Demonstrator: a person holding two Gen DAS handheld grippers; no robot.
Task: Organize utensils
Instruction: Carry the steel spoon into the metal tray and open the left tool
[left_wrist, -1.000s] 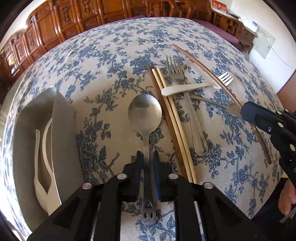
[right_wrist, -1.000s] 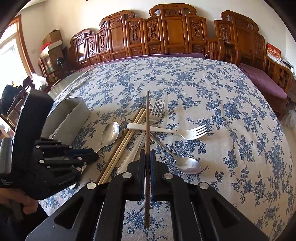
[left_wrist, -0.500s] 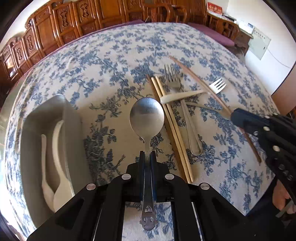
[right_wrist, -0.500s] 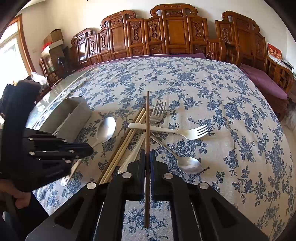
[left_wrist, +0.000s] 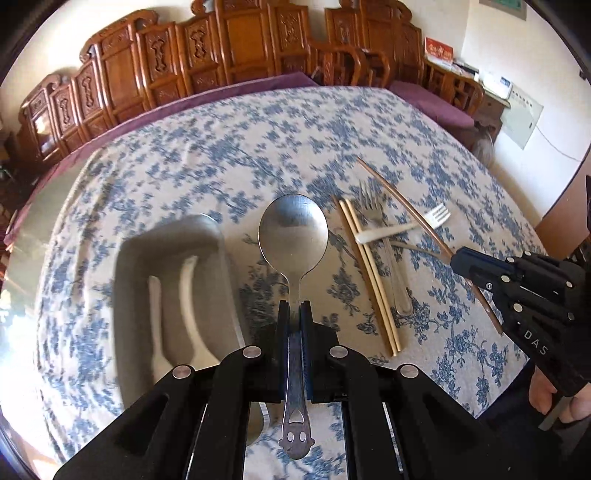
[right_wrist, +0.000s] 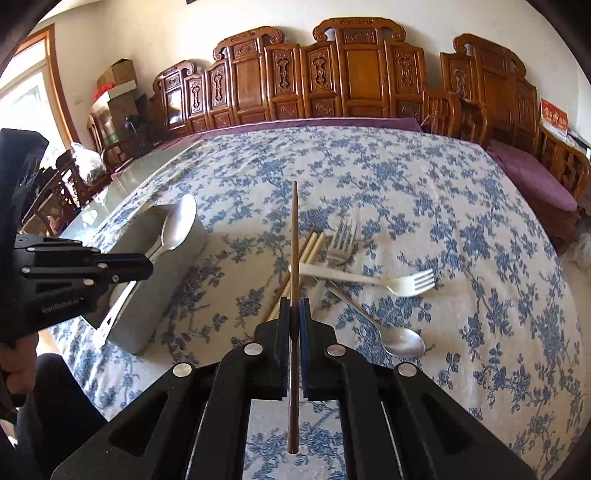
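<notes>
The left claw (left_wrist: 294, 308) is clenched on the handle of a steel spoon (left_wrist: 293, 232), which is held above the bench (left_wrist: 258, 147) at the right edge of a grey utensil tray (left_wrist: 125, 295) holding two white spoons (left_wrist: 192, 310). The right claw (right_wrist: 294, 306) grips a dark brown chopstick (right_wrist: 293, 236) above the pile right of the tray: two pale chopsticks (left_wrist: 373, 284), a steel fork (left_wrist: 373, 214), a white fork (right_wrist: 369, 278) and another steel spoon (right_wrist: 402, 341). "DAS" reads on the right claw's body.
</notes>
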